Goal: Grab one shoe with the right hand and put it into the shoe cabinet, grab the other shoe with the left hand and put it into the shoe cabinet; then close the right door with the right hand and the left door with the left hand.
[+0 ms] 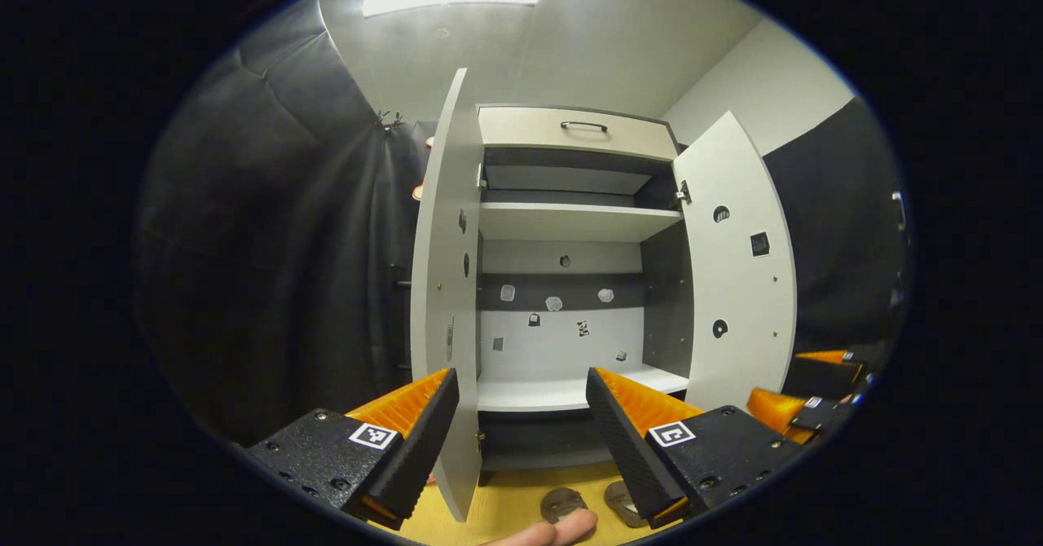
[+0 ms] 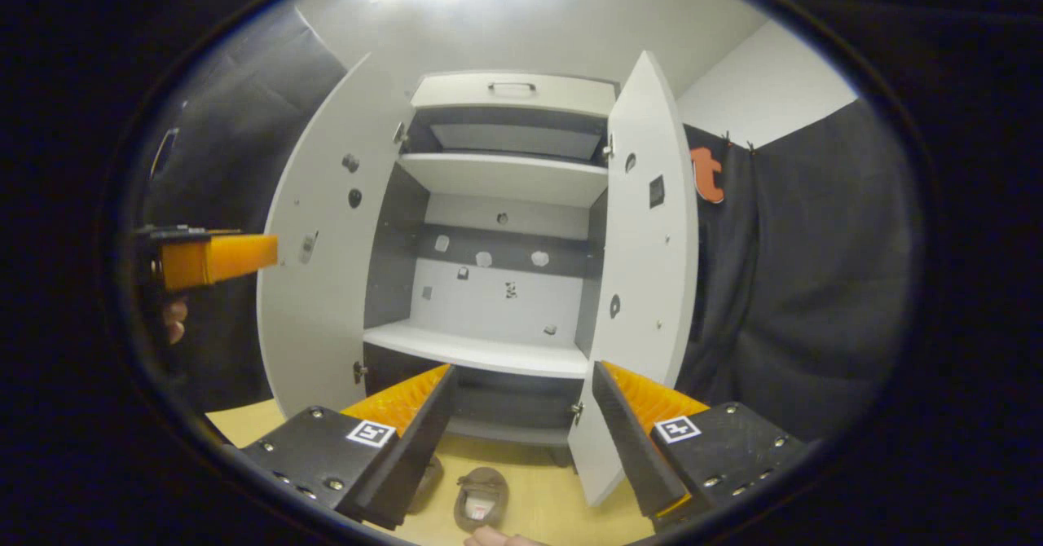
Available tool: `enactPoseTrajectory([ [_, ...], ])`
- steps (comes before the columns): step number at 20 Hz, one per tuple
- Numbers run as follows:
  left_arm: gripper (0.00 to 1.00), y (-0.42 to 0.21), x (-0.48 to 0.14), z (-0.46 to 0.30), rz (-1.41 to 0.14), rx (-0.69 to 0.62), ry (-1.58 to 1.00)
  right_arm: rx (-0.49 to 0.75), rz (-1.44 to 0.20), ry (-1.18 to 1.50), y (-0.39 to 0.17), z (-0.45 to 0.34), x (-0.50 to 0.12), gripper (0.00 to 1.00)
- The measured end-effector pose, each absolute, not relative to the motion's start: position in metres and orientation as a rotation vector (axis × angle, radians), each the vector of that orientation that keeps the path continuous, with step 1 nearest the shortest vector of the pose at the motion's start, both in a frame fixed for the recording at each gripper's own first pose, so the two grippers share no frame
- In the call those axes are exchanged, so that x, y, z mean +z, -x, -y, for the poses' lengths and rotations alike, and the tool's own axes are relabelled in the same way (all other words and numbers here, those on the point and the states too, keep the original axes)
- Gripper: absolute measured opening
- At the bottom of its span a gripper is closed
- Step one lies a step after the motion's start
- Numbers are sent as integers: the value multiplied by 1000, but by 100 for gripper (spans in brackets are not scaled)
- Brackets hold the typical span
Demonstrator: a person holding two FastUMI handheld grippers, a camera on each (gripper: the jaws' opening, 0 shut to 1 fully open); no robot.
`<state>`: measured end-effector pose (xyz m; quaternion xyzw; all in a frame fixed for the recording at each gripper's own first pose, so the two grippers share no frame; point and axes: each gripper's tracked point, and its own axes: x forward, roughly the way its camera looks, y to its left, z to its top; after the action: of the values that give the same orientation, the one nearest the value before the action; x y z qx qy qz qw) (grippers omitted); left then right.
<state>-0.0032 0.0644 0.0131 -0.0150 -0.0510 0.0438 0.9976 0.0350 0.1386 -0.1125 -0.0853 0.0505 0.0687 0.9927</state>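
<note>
On the yellowish floor [image 2: 538,505] before the shoe cabinet [image 2: 505,228] lie two brown shoes, low and rounded: one shoe [image 2: 481,497] shows its opening upward with a pale insole, the other shoe [image 2: 425,481] sits just beside it, half hidden behind a finger. Both white doors, left door [image 2: 322,269] and right door [image 2: 644,261], stand wide open on pale shelves and a dark frame. Both the left gripper [image 1: 521,440] and right gripper [image 2: 521,440] hover with fingers spread, holding nothing.

Cabinet [image 2: 505,179] white/grey, both doors open: left door [image 2: 322,285], right door [image 2: 644,269]. Shelves bare. Two brown shoes [image 2: 481,497] on floor in front, [image 1: 562,504].
</note>
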Motion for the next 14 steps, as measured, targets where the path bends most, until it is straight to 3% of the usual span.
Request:
enactPoseTrajectory([
  [9,96,-48,-5,-41,156,12,47,207,-425,213,-45,-168,-335,99],
  [14,96,-85,-38,-18,116,-65,103,196,-582,185,-44,-166,-413,98],
])
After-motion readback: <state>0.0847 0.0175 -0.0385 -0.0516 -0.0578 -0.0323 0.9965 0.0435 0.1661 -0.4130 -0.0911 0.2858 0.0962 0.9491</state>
